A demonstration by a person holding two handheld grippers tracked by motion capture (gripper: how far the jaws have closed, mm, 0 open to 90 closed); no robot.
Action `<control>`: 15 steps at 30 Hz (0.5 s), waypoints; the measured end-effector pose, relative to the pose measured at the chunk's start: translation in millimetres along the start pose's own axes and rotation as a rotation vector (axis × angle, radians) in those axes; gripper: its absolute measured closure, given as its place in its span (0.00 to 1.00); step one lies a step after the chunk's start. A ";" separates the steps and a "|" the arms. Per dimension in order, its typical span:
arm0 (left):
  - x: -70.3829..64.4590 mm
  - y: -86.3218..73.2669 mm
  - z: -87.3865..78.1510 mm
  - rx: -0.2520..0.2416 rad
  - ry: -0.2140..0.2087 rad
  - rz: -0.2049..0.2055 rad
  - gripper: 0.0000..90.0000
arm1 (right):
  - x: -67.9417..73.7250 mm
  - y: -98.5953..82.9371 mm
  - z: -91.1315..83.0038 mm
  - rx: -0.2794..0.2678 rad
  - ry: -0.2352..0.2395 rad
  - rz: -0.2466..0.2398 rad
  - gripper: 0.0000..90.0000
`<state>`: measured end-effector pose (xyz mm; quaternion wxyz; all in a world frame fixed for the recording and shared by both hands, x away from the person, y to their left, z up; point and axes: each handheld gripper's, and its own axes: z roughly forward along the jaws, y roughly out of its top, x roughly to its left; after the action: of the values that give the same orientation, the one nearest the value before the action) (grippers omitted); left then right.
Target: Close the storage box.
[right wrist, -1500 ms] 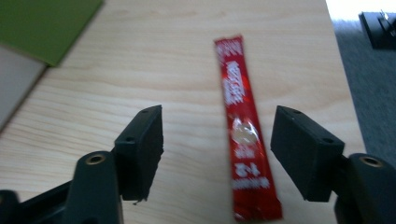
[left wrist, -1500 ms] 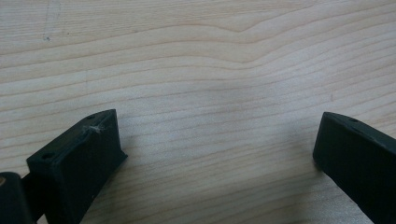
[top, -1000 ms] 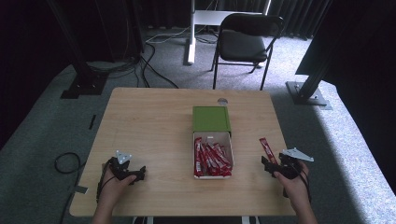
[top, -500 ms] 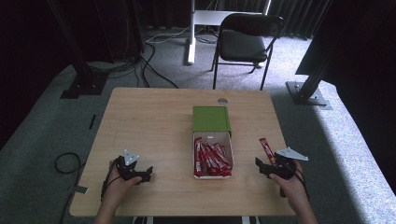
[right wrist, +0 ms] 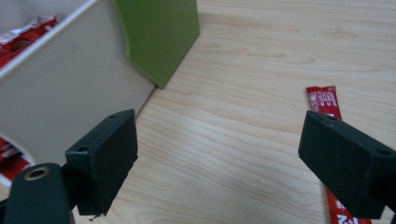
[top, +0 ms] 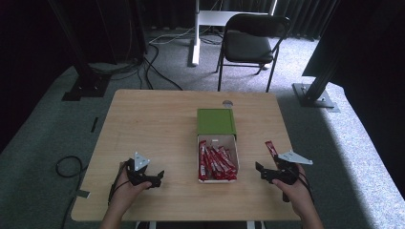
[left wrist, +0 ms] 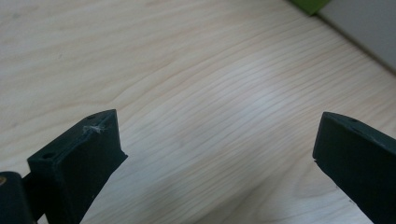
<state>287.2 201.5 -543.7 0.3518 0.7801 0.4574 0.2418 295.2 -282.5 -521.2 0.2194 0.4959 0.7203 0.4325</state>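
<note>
A red stick packet (top: 271, 148) lies flat on the table, right of the box.

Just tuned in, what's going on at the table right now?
A person holds tongs in each hand, both open and empty. The right tongs sit beside a loose red packet lying on the table, right of the open box of red packets. The left tongs rest over bare wood.

red sachet (right wrist: 332, 154) partly hidden behind right jaw, box (right wrist: 56, 84) cut off at left edge
</note>
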 end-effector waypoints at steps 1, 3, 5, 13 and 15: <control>-1.5 1.8 -1.0 -0.004 -0.003 0.008 0.02 | 1.2 1.5 -1.6 -0.004 0.003 -0.004 0.13; -6.3 7.0 -3.8 -0.020 -0.011 0.023 0.02 | 3.3 3.9 -3.8 -0.010 0.012 -0.011 0.13; -12.0 12.7 -6.9 -0.039 -0.025 0.040 0.02 | 6.7 6.9 -6.0 -0.015 0.027 -0.022 0.13; -39.0 34.0 -19.3 -0.118 -0.099 0.101 0.02 | 24.2 16.5 -12.2 -0.042 0.103 -0.049 0.13; -44.9 38.5 -20.8 -0.135 -0.118 0.114 0.02 | 28.8 18.7 -13.5 -0.048 0.124 -0.056 0.13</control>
<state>272.7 155.7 -503.4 0.4157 0.7922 0.3734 0.2454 283.1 -259.4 -495.0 0.1981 0.4426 0.7355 0.4731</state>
